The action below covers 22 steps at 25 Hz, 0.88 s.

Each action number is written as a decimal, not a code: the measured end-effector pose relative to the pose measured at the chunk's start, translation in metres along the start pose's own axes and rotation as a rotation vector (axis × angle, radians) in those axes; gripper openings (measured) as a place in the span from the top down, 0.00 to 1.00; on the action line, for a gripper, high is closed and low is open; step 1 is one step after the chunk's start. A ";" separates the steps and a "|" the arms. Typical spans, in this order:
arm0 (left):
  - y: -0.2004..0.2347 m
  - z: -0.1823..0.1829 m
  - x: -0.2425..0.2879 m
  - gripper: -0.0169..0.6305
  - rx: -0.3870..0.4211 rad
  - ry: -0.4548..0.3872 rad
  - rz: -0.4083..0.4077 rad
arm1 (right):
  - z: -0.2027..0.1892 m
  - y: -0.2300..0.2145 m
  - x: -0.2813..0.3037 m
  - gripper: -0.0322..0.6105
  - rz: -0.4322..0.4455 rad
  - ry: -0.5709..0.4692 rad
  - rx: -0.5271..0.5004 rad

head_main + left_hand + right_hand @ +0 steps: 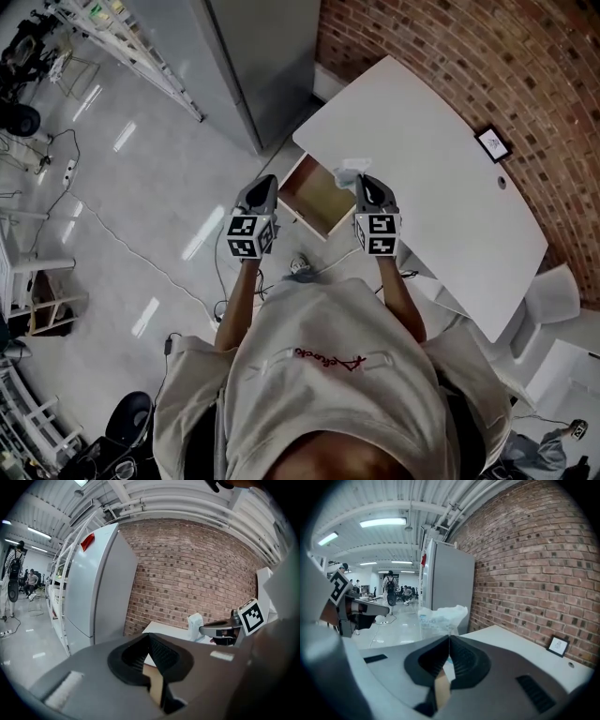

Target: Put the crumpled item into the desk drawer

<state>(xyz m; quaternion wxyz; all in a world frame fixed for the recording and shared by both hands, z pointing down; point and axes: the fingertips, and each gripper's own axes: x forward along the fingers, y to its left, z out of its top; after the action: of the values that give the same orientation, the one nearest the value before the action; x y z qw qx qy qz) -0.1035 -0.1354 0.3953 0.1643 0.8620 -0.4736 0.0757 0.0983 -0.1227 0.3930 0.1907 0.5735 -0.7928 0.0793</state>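
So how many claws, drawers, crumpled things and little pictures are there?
Claws: 2, the left claw and the right claw
Open drawer: 1
Crumpled item: 1
Framed picture: 1
Total: 5

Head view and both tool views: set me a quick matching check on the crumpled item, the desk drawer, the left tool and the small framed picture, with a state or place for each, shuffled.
1. crumpled item
2. desk drawer
3. left tool
4. framed picture

A. pulled open
B. shut, nothing in it
C. on the desk, by the brick wall
D. pinched in the right tool

Pairs: 1-D, 2-A, 3-B, 4-C.
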 end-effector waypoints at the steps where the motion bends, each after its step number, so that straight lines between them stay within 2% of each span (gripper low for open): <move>1: 0.005 -0.001 0.003 0.96 -0.002 0.008 -0.007 | 0.000 0.002 0.004 0.93 -0.004 0.007 0.002; 14: 0.036 -0.031 0.025 0.96 0.003 0.102 -0.056 | -0.021 0.028 0.044 0.93 0.021 0.083 0.018; 22: 0.027 -0.053 0.032 0.96 -0.033 0.134 -0.026 | -0.050 0.033 0.050 0.93 0.084 0.127 0.036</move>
<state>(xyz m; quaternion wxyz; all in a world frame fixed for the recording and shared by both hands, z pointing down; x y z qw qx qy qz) -0.1078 -0.1556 0.4602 0.2108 0.8582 -0.4515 0.1234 0.0644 -0.1388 0.4619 0.2271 0.5368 -0.8008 0.1377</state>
